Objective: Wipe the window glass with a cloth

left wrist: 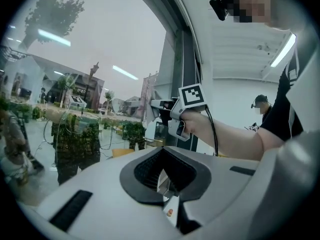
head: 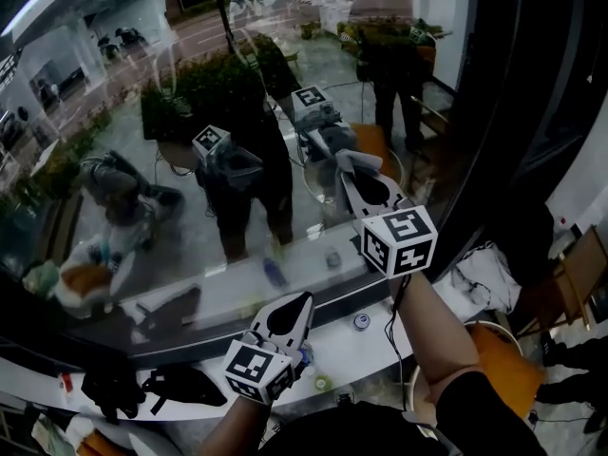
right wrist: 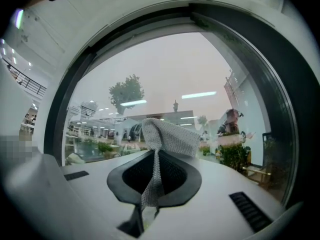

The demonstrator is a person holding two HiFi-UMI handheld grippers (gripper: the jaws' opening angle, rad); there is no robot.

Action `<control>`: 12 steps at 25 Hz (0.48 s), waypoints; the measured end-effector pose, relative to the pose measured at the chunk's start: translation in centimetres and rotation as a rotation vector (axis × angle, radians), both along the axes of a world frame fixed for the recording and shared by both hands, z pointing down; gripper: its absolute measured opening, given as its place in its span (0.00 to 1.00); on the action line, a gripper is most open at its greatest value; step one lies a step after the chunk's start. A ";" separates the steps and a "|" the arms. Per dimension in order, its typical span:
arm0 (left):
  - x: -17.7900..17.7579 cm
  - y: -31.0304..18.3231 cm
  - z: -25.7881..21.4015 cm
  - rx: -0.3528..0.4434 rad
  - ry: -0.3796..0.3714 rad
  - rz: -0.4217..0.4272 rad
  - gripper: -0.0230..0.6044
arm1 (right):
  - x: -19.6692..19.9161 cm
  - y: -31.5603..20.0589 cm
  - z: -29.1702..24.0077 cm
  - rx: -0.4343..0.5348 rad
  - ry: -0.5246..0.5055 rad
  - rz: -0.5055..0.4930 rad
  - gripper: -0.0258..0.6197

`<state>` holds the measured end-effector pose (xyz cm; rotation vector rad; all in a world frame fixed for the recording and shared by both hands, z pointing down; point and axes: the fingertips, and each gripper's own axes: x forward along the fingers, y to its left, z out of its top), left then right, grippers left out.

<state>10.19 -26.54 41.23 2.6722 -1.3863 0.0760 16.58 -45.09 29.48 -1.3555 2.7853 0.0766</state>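
The right gripper was held raised at about 2 o'clock in the head view, pointed into the window glass, presumably so that the cloth could be pressed flat on the pane. Its jaws were seen closed tight on the cloth. A narrow grey mesh strip was pinched along the seam, and the loose end was fanned out beyond the tips towards 12 o'clock, between gripper and glass. Whether the fabric was actually touching the pane could not be settled, though it was judged to be very close to it.

The left gripper was held low at 6 o'clock, above the white sill and well apart from the cloth, most likely parked out of the wiping path. Its jaws were drawn together. Only a pale sliver was shown at their seam, and it could not be identified. No part of the cloth was held there.
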 end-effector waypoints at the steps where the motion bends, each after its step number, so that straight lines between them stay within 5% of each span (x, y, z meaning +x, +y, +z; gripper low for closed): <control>1: 0.3 -0.1 0.0 0.000 -0.001 0.003 0.04 | 0.6 -0.2 0.1 0.000 0.001 0.007 0.10; 12: 1.4 -0.8 -0.2 0.006 -0.011 -0.007 0.04 | 3.9 -1.3 0.1 0.017 -0.008 0.044 0.10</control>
